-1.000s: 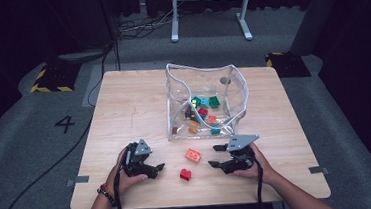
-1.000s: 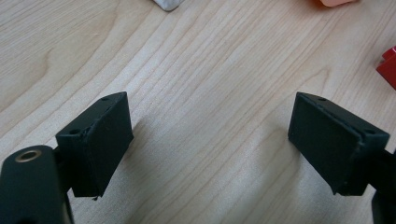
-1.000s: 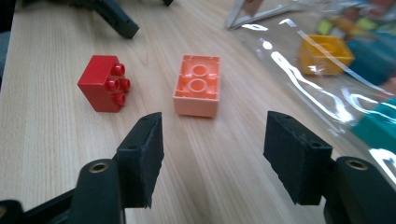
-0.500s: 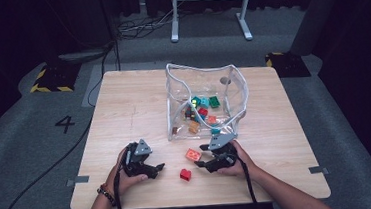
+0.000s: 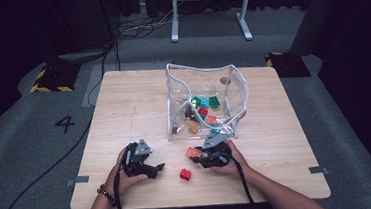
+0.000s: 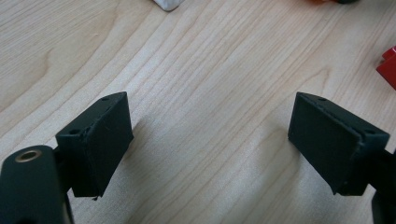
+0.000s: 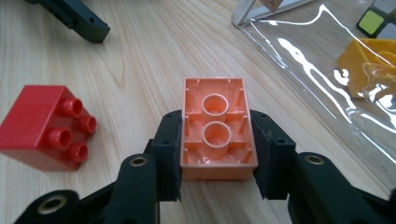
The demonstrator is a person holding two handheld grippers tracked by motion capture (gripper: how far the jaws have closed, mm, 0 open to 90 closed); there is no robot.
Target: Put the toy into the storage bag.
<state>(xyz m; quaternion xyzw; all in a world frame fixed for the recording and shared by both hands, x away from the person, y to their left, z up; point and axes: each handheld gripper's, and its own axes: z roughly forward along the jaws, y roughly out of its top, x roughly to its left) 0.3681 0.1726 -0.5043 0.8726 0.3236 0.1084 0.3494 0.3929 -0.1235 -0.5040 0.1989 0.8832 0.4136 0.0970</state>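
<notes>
The right gripper [image 7: 217,149] has just been closing its jaws, and they now clamp the orange brick [image 7: 215,128] across its short sides, hollow underside up, low over the desk [image 5: 139,113]. Its long axis runs straight ahead from the jaws. The clear bag [image 5: 237,88] lies just beyond. The left gripper [image 6: 210,144] rests released, nothing between its jaws, with the red brick [image 5: 185,174] between the two grippers.

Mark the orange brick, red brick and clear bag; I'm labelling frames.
orange brick [image 7: 215,130], right gripper view, hollow underside.
red brick [image 7: 44,126], right gripper view, studded side.
clear bag [image 5: 237,88], high view, right wall.
</notes>
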